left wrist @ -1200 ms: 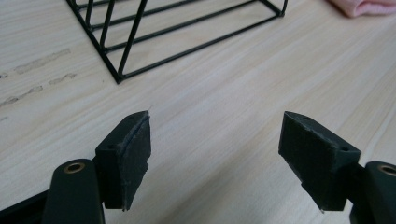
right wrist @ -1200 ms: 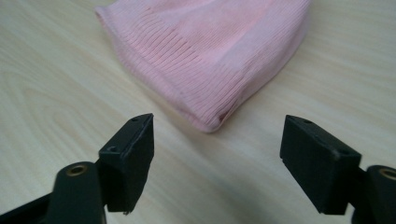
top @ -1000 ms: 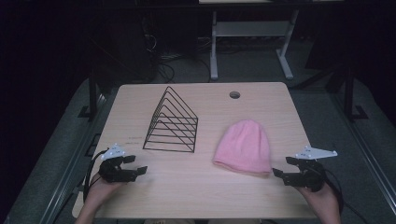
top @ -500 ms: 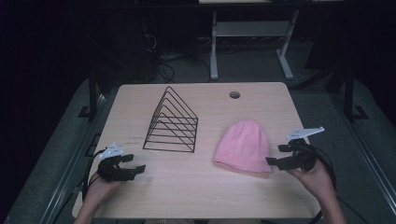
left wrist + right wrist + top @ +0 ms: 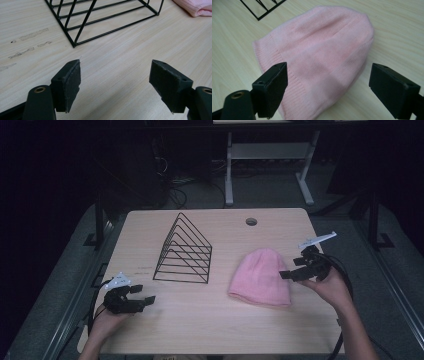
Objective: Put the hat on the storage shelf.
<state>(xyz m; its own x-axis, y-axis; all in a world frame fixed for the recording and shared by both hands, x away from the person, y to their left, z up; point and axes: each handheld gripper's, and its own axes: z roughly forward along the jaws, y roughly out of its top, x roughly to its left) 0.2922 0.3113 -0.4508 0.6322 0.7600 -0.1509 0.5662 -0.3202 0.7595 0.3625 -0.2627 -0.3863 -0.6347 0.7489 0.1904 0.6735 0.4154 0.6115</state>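
Observation:
A pink knitted beanie (image 5: 261, 277) lies flat on the wooden table (image 5: 220, 330), right of centre; in the right gripper view the beanie (image 5: 319, 55) spreads out just beyond the jaws. My right gripper (image 5: 292, 269) hovers at the beanie's right edge, open, jaws pointing left at it; the right gripper (image 5: 328, 91) holds nothing. A black wire triangular rack (image 5: 185, 251) stands left of centre, and the rack's corner (image 5: 75, 45) lies ahead of my left gripper (image 5: 116, 83). Near the front left edge the left gripper (image 5: 142, 295) is open and empty.
A round cable hole (image 5: 251, 222) is in the table near the far edge. Faint scuff marks (image 5: 27, 48) mark the wood left of the rack. Behind the table stand a white frame leg (image 5: 229, 170) and dark floor with cables.
My right gripper has moved up and leftward from the front right area to the beanie's right edge. The left gripper has barely shifted. Beanie and rack stay put.

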